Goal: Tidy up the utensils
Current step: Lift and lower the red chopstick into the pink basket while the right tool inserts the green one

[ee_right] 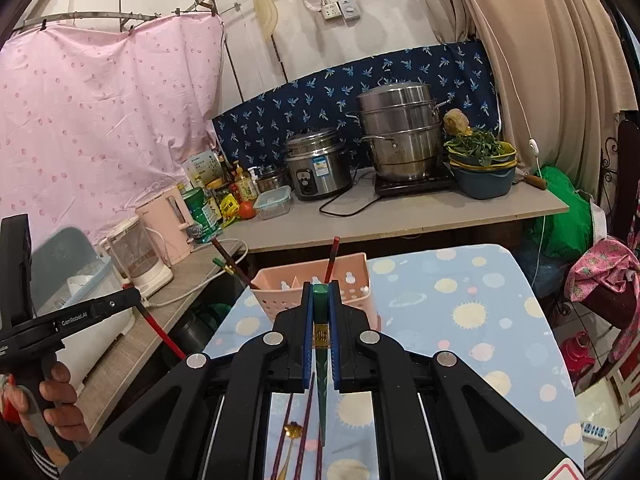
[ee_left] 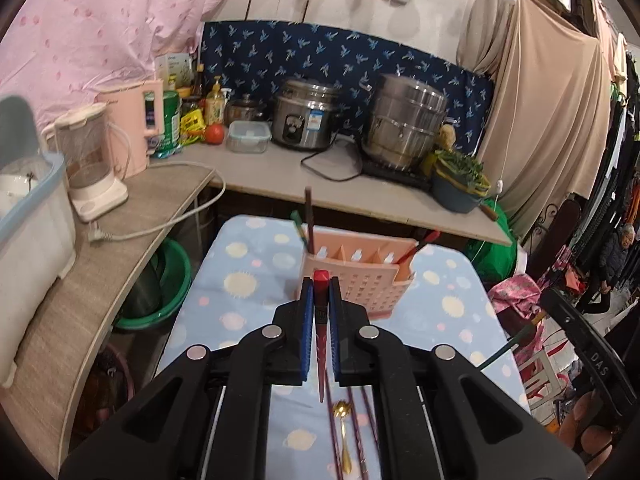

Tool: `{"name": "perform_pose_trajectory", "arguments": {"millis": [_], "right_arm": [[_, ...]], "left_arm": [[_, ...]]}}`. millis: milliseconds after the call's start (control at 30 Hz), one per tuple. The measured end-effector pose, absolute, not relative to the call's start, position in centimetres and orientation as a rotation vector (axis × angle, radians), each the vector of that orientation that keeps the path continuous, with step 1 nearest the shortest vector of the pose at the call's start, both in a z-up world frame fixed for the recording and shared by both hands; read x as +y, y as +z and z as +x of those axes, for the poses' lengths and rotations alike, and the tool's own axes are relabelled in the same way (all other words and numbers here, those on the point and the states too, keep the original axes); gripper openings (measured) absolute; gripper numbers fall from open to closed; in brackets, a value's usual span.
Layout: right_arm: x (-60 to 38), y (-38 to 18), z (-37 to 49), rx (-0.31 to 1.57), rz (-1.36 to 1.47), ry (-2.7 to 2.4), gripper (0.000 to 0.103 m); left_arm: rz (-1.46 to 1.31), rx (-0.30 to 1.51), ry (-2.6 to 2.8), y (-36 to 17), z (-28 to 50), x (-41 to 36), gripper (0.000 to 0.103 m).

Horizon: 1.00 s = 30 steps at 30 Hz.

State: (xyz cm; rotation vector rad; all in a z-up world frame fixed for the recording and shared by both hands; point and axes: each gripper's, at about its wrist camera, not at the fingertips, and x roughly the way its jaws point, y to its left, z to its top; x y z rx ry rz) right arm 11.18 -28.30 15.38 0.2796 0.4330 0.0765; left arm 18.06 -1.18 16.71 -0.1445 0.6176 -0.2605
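Holding one chopstick apiece, both grippers sit on the near side of the pink utensil caddy (ee_left: 360, 276), which stands toward the far end of the dotted blue tabletop (ee_left: 248, 280). The left gripper (ee_left: 321, 296) is clenched on a red chopstick (ee_left: 321, 280), its blunt end poking just past the fingertips toward the caddy and its taper running back under the camera. The right gripper (ee_right: 320, 304) is clamped the same way on a green chopstick (ee_right: 320, 292) with a gold band.

These sticks look light, stiff and glossy, so they probably slip or pivot easily in a pinch; a hold near the thick end, as here, seems the steadiest, though the long tail may swing when tipped upright.

The caddy is divided into compartments and already carries a dark chopstick (ee_left: 309, 216) and a green one at its left end and a red chopstick (ee_left: 420, 246) leaning at its right end. Those leaning sticks could get in the way of a drop into the same slots, and the light plastic caddy may slide if nudged.

On the near side of the caddy, beneath the grippers, lie more purple chopsticks (ee_left: 362, 432) and a gold spoon (ee_left: 343, 412). Beyond the caddy a counter holds a rice cooker (ee_left: 306, 118) and a steamer pot (ee_left: 404, 128), well apart.
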Motion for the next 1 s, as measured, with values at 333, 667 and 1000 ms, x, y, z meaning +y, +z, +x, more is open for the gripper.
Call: {"name": "perform_pose_trajectory", "arguments": {"millis": [333, 667, 1000], "right_arm": [[-29.3, 21.6, 18.1, 0.318, 0.350, 0.109, 0.007], [-29.5, 21.8, 25.6, 0.287, 0.356, 0.068, 0.007], [-29.4, 16.3, 30.1, 0.406, 0.359, 0.059, 0.007]], "left_arm": [[-0.151, 0.459, -0.250, 23.6, 23.2, -2.8, 0.007], [-0.152, 0.384, -0.208, 24.8, 29.3, -4.1, 0.007], [-0.136, 0.464, -0.202, 19.7, 32.5, -5.0, 0.007]]}}
